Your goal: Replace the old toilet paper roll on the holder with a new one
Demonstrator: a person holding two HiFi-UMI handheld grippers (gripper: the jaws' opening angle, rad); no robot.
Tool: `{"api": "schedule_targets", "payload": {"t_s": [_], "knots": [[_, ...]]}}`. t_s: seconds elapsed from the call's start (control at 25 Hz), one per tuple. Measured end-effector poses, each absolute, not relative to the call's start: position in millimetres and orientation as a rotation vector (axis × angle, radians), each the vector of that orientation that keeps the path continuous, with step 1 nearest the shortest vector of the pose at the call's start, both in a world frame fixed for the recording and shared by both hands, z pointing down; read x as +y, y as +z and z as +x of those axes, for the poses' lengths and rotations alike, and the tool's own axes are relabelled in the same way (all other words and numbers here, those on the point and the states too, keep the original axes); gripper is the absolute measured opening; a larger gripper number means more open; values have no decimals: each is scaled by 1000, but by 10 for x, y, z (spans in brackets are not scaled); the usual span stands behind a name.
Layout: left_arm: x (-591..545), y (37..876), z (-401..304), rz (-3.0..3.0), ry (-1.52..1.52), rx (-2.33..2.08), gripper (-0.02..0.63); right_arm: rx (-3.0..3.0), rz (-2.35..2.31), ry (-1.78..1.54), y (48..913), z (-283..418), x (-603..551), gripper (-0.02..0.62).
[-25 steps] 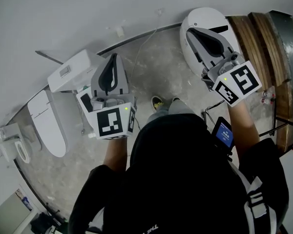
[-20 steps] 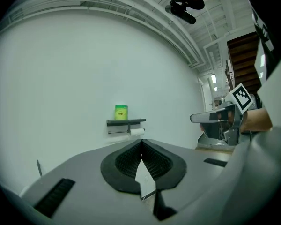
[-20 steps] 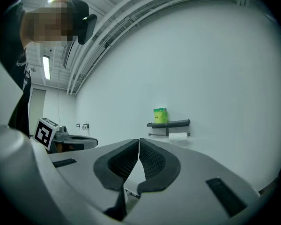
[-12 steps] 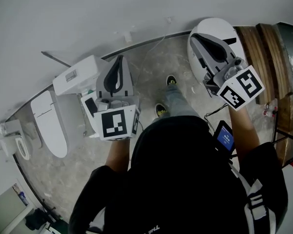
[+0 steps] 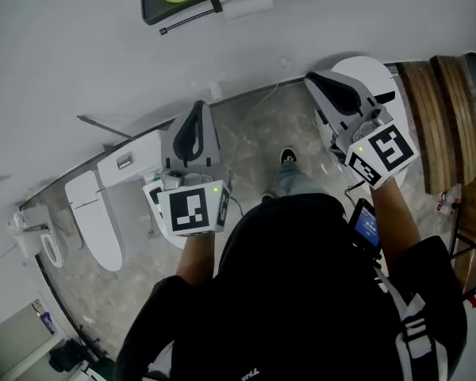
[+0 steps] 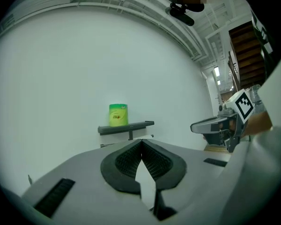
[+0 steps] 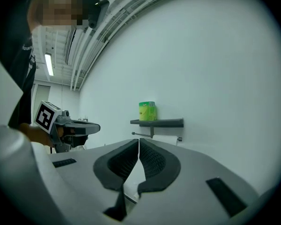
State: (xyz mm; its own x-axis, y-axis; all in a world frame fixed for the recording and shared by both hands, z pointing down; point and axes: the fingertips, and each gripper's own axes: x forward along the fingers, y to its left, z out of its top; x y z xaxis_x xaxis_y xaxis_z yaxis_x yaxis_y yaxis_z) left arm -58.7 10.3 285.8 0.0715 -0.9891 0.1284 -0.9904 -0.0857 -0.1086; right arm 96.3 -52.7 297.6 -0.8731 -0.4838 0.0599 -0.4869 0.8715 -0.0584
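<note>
Left gripper (image 6: 141, 143) and right gripper (image 7: 138, 142) both closed, empty; I hold them level, aimed at the wall. Roll (image 7: 167, 139) hangs under shelf (image 7: 159, 123); only head view shows the toilet (image 5: 95, 221).

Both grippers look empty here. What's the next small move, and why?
Probably bring the right gripper forward toward the paper roll hanging under the shelf, opening its jaws on the way. It and the left gripper are both shut on nothing, and the roll hangs untouched, well ahead of both.
</note>
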Motion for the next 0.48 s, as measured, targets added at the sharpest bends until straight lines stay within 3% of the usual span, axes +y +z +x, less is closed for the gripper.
{"api": "schedule_targets", "payload": {"t_s": [0.48], "knots": [[-640, 2892, -676, 2235, 347, -2165, 21, -3022, 744, 186, 3149, 892, -1325, 20]]}}
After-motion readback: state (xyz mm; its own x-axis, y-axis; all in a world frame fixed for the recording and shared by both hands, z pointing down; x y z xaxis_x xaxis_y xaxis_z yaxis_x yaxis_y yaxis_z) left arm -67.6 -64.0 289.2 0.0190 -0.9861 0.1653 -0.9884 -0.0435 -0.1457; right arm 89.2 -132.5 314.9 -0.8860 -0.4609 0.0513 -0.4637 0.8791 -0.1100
